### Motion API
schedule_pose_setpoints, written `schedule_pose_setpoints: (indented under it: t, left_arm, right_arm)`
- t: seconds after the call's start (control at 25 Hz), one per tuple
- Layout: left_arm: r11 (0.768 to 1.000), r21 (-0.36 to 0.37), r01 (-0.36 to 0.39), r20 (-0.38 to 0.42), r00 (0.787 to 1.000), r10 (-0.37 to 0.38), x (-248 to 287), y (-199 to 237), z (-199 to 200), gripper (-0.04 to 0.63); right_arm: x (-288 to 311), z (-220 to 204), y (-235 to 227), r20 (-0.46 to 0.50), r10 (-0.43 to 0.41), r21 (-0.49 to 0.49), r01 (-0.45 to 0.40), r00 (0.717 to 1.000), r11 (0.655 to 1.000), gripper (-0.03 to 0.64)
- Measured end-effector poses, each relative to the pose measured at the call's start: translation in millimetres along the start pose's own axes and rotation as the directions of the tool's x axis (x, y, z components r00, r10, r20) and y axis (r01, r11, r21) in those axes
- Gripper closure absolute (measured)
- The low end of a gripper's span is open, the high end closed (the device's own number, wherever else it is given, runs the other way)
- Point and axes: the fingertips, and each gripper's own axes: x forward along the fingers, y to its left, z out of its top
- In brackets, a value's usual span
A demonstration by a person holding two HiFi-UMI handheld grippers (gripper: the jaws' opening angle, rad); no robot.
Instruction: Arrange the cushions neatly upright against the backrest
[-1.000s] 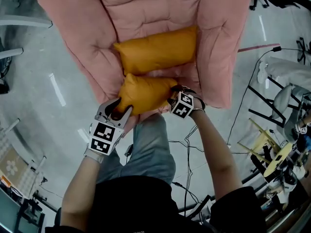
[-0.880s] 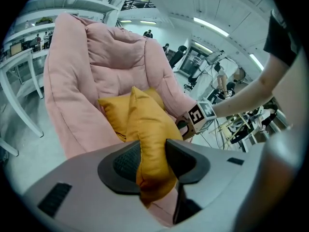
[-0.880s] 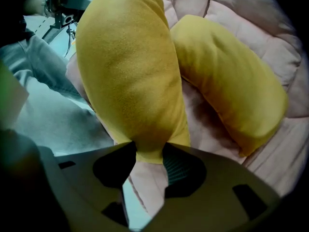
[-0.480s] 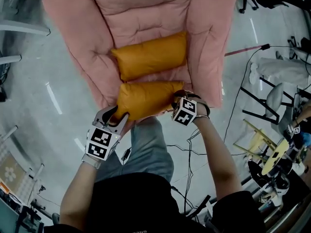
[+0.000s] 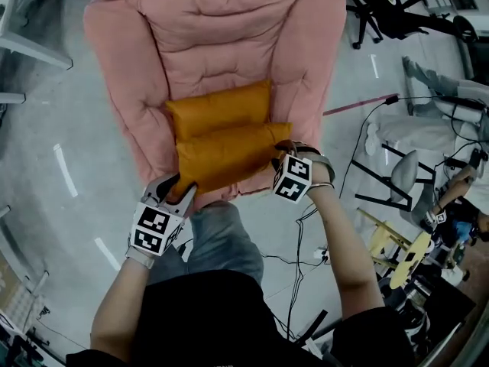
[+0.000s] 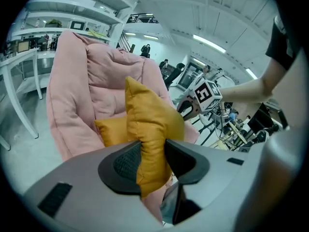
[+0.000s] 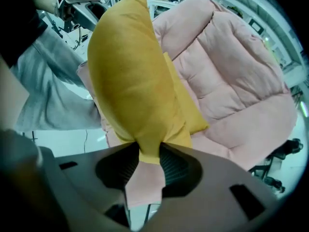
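Note:
A pink padded armchair (image 5: 206, 37) holds two orange cushions. The far cushion (image 5: 218, 107) leans on the backrest. The near cushion (image 5: 229, 155) stands on edge just in front of it, touching it. My left gripper (image 5: 177, 191) is shut on the near cushion's left corner (image 6: 149, 124), pads pinching the fabric. My right gripper (image 5: 280, 157) pinches its right corner (image 7: 130, 81), and its jaws are still closing on the fabric. The far cushion (image 7: 189, 111) peeks out behind, also visible as the far cushion (image 6: 110, 129) low in the left gripper view.
The armchair stands on a grey floor (image 5: 61, 128). Cables (image 5: 359, 151) run across the floor at right, beside a yellow stool (image 5: 397, 243) and black office chairs (image 5: 382, 6). My grey-trousered leg (image 5: 221, 239) is at the seat's front edge. A white table (image 6: 19, 76) stands left.
The near cushion has been lifted from a tilted spot at the seat's front and brought level against the far cushion. Both grippers moved with it toward the backrest.

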Motion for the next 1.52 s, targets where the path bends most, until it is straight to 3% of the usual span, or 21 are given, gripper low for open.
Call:
schedule_pose_setpoints:
  t: [0.4,0.8,1.16,1.52]
  left_arm:
    - [0.997,-0.012,-0.073,0.135,0.988,0.074,4,33,75,0.433]
    - [0.988,-0.035,-0.153,0.197,0.968,0.157,29,100,119,0.433]
    - [0.961,-0.114,-0.253,0.181,0.946,0.270,50,164,121,0.438]
    - [0.937,-0.112,-0.332,0.127,0.930,0.345,75,198,105,0.466]
  right_arm:
    - [-47,27,-106,0.007,-0.143,-0.085,0.143,0.990,0.986,0.491]
    - [-39,64,-187,0.016,-0.194,-0.131,0.194,0.981,0.972,0.495]
    - [-16,98,-221,0.046,-0.143,-0.150,0.148,0.989,0.977,0.500]
    - [8,108,-216,0.030,-0.063,-0.144,0.067,0.998,0.987,0.499]
